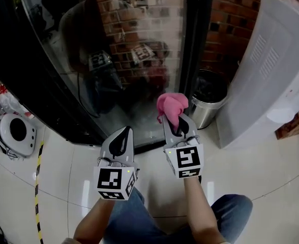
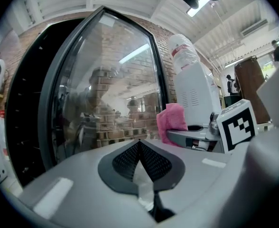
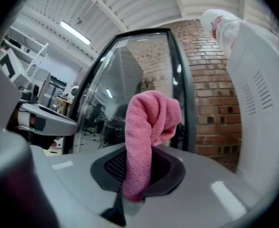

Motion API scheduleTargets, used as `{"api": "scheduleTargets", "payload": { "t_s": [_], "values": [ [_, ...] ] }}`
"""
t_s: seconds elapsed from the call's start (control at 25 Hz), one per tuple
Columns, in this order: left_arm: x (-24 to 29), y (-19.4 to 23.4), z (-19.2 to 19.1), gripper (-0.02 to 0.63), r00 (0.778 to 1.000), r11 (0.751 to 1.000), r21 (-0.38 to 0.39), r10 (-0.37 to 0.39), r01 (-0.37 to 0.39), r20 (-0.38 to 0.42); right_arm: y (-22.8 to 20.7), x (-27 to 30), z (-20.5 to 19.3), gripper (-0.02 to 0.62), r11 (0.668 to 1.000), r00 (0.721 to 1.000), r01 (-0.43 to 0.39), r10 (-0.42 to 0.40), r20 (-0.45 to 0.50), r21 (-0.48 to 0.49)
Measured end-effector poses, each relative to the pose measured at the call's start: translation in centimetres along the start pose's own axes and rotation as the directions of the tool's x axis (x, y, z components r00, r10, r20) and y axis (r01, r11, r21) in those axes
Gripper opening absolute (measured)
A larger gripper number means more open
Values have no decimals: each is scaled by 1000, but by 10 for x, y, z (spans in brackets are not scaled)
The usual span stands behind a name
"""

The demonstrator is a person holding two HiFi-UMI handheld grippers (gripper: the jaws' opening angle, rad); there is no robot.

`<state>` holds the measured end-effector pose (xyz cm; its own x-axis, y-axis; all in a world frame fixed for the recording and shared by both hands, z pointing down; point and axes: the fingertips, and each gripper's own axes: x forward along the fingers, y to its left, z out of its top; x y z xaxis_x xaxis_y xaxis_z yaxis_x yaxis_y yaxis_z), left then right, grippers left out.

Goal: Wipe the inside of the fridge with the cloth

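Brick wall (image 1: 231,19) and pale glossy floor tiles (image 1: 63,166) frame the spot where we stand facing the fridge (image 1: 48,80), whose tall glass door (image 1: 139,44) in its black frame appears shut and mirrors both of our grippers. We hold the right gripper (image 1: 178,124) close to the lower part of the glass, its jaws clamped on the pink cloth (image 1: 171,105), which bunches up above the jaw tips and droops over to one side. Just beside it, the left gripper (image 1: 122,132) points at the same door with its jaws pressed together and nothing between them. A small steel bin (image 1: 206,105) stands on the floor to the right of the door, next to a white water dispenser (image 1: 271,65). Striped yellow-and-black tape (image 1: 37,187) runs along the floor on our left.
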<state>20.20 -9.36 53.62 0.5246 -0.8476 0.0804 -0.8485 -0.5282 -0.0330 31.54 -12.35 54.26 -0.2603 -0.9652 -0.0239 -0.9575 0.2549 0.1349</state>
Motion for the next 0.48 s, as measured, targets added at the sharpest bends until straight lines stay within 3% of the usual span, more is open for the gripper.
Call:
{"api": "scheduleTargets", "payload": {
  "t_s": [0.12, 0.24, 0.36, 0.48],
  "values": [
    [-2, -4, -6, 15, 1000, 1000, -1, 6, -6, -9, -24, -6, -12, 54, 999, 999, 45, -44, -20, 24],
    [-10, 0, -7, 15, 999, 999, 14, 41, -41, 13, -10, -11, -8, 54, 999, 1000, 14, -15, 9, 30],
    [-28, 18, -3, 15, 993, 994, 33, 100, -103, 65, 39, -13, 15, 54, 997, 992, -59, 54, 112, 46],
    [-42, 39, -13, 15, 989, 990, 30, 133, -135, 65, 107, -9, 30, 54, 980, 964, -199, 194, 184, 11]
  ]
}}
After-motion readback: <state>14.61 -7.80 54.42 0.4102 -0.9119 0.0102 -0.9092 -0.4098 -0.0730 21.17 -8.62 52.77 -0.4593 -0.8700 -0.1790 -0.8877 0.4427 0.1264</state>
